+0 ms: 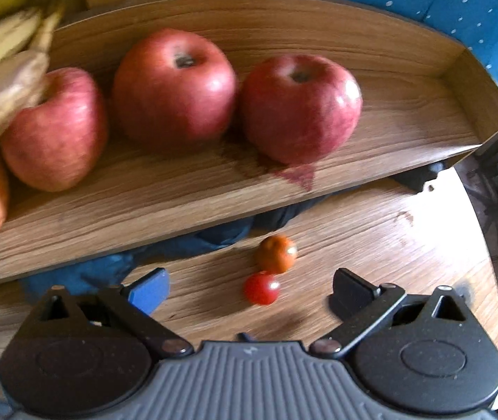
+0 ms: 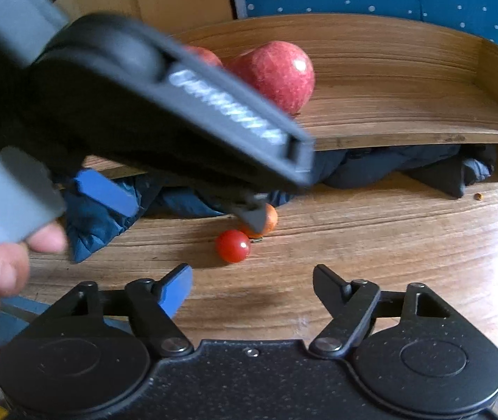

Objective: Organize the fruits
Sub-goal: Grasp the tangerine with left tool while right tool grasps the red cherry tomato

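**Two small tomatoes on the table, both grippers over them**

Two tomatoes, red (image 1: 261, 287) and orange (image 1: 276, 253), touch on the table (image 1: 388, 245) below the shelf (image 1: 179, 189), which holds apples (image 1: 175, 84) and bananas (image 1: 4, 35). The left gripper (image 1: 249, 288) gapes wide around the red tomato without touching it. The right gripper (image 2: 253, 287) stands open, nothing between its jaws, the tomatoes just ahead. A hand (image 2: 0, 273) holds the left gripper.

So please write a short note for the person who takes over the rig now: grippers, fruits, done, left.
Left gripper: open, empty, above the red cherry tomato.
Right gripper: open, empty, short of that tomato.
Orange tomato lies beside it on the table.
Done: apples and bananas on the wooden shelf.
Left: both small tomatoes.
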The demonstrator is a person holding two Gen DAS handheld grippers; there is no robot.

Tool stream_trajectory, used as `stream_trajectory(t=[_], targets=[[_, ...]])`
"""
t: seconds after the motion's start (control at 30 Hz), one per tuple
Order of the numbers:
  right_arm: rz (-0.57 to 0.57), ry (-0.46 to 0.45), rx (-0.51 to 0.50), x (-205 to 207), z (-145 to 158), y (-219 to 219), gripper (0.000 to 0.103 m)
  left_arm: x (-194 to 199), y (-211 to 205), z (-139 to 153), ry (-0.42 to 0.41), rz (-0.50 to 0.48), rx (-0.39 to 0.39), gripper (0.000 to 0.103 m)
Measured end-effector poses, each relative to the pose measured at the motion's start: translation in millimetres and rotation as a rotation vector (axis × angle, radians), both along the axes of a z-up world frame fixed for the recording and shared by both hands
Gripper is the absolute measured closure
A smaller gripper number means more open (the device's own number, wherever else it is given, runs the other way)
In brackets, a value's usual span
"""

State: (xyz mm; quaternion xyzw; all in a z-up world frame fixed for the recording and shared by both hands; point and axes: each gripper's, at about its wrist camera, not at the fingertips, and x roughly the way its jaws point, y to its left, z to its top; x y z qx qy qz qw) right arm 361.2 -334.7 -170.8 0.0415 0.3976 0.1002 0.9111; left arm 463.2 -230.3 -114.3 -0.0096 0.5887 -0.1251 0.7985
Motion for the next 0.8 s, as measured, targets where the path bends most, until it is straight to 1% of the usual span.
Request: stream_trajectory(t=[0.03, 0.1, 0.17, 0.27, 0.33, 0.4, 0.53, 0.73, 0.8], targets=[[0.001, 0.000, 0.004, 1, -1, 1, 0.030, 1, -1, -1, 0.001, -0.004, -0.010, 0.008], [0.007, -0.005, 0.019, 2, -1, 4, 0.037, 4, -4, -4, 0.003, -0.016, -0.015, 0.015], [0.009, -0.012, 0.020, 2, -2, 6, 0.042, 6, -4, -7, 0.014, -0.018, -0.027, 0.021], [-0.006, -0.011, 0.021, 5, -5, 7, 0.049, 9, -5, -9, 0.022, -0.031, -0.045, 0.026], [-0.006, -0.017, 0.024, 6, -5, 6, 0.052, 11, -8, -10, 0.029, -0.040, -0.048, 0.029], [0.000, -0.020, 0.024, 5, -5, 5, 0.056, 12, -10, -10, 0.036, -0.050, -0.055, 0.035], [0.015, -0.016, 0.025, 4, -6, 8, 0.058, 14, -14, -15, 0.057, -0.065, -0.043, 0.038], [0.019, -0.023, 0.025, 4, -5, 6, 0.058, 19, -20, -20, 0.063, -0.084, -0.020, 0.039], [0.023, -0.028, 0.025, -1, -4, 4, 0.060, 20, -23, -21, 0.068, -0.096, -0.013, 0.043]])
